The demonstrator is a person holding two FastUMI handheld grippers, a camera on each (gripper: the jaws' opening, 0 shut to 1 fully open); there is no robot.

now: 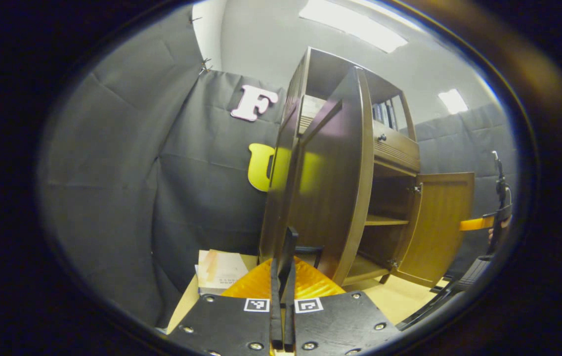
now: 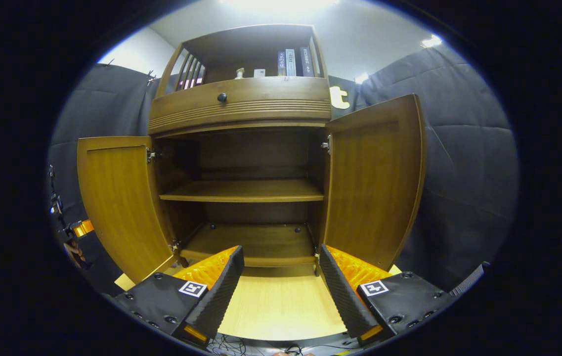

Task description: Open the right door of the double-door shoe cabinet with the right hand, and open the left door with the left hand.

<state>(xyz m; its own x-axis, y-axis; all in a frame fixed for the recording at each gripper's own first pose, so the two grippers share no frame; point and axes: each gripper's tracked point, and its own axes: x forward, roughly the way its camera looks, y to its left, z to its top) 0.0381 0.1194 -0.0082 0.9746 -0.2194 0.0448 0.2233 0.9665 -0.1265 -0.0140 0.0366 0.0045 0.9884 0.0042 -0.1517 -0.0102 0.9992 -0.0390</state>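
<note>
doors [image 2: 117,207] both open; right gripper [image 2: 278,287] jaws spread.

shelf [image 2: 241,190] inside cabinet [image 2: 241,106], doors [image 2: 374,183] flanking

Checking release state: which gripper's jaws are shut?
The left gripper: its jaws are pressed together by the left door; the right gripper has its jaws wide apart.

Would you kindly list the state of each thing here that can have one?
Left door: swung wide open.
Right door: swung wide open.
Drawer: closed.
Lower shelves: bare.
Left gripper: fingers closed together, holding nothing.
Right gripper: open, holding nothing.
</note>
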